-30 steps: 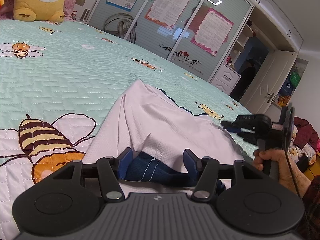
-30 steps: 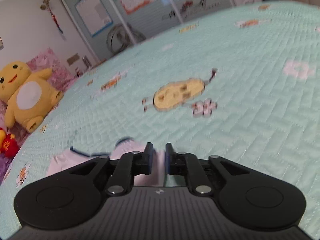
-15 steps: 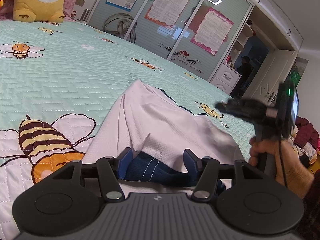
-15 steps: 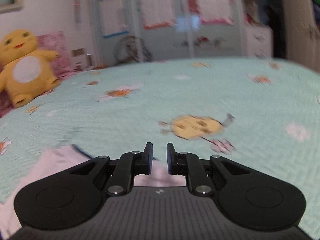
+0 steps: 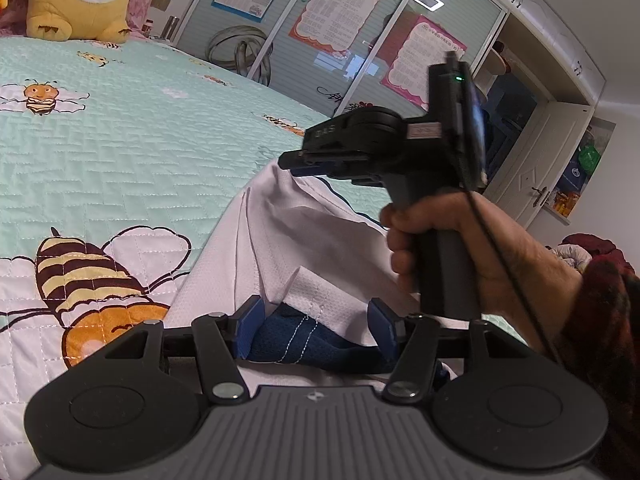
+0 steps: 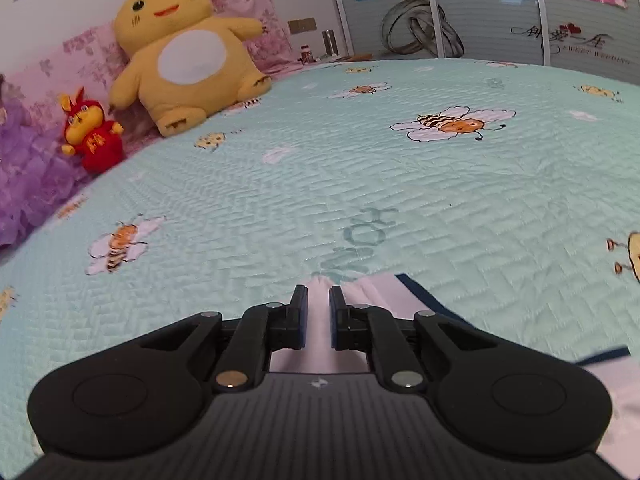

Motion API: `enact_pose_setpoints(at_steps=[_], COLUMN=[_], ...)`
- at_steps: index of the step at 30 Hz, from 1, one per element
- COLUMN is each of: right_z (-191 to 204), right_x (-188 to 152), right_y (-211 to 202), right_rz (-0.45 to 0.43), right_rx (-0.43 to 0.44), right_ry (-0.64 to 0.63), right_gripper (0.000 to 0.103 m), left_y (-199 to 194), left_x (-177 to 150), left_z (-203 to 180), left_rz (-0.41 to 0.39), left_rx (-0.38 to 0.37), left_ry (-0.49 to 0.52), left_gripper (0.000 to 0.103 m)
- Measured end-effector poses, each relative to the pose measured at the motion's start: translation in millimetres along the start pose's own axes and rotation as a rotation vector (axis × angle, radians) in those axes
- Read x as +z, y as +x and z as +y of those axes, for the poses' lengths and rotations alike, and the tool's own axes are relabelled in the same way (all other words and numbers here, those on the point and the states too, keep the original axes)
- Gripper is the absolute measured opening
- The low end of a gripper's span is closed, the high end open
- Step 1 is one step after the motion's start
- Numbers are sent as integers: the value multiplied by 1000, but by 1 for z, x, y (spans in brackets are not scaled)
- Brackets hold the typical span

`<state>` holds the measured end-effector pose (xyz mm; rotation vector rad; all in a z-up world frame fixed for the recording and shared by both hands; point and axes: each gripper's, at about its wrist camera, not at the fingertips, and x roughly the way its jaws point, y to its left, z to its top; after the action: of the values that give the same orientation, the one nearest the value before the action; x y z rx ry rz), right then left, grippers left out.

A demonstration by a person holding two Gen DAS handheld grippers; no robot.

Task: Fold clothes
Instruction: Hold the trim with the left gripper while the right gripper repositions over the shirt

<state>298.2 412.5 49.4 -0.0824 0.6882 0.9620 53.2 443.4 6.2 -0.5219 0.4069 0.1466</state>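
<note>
A white garment (image 5: pixel 304 240) with a navy collar (image 5: pixel 304 340) lies rumpled on the bee-print bedspread (image 5: pixel 120 152). My left gripper (image 5: pixel 316 320) rests low over it, open, with the navy collar lying between its blue fingers (image 5: pixel 250 326). A hand (image 5: pixel 460 240) carries my right gripper (image 5: pixel 294 162) to the garment's raised far fold. In the right wrist view the jaws of the right gripper (image 6: pixel 319 304) are closing to a narrow gap, with white fabric (image 6: pixel 319 320) showing in that gap and a navy edge (image 6: pixel 424 296) just right of it. I cannot see the pads pressing.
A big yellow plush toy (image 6: pixel 180 52) and a small red one (image 6: pixel 94 136) sit against the pink headboard (image 6: pixel 248 16). Sliding wardrobe doors with posters (image 5: pixel 336 20) run along the far side of the bed. A white door (image 5: pixel 536 176) stands at the right.
The right gripper swung left from the garment's right edge to its far fold and rolled level. Its view turned toward the headboard. The left gripper and the collar stayed put.
</note>
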Motion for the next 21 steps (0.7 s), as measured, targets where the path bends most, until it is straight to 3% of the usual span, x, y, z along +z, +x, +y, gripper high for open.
enact_pose_setpoints(at_steps=[9,12,21], right_z=[-9,-13,-11], right_x=[-3,-2,10], right_y=[12,13,13], right_rz=[27,34,-51], right_rx=[53,88,57], right_ry=[47,71,59], right_gripper=[10,0,0], left_y=[0,-1,-2], left_x=[0,0,-2], left_z=[0,1,-1], left_rz=[0,0,-4], left_rx=[2,2,11], left_ry=[4,4,17], left_gripper=[61,61,61])
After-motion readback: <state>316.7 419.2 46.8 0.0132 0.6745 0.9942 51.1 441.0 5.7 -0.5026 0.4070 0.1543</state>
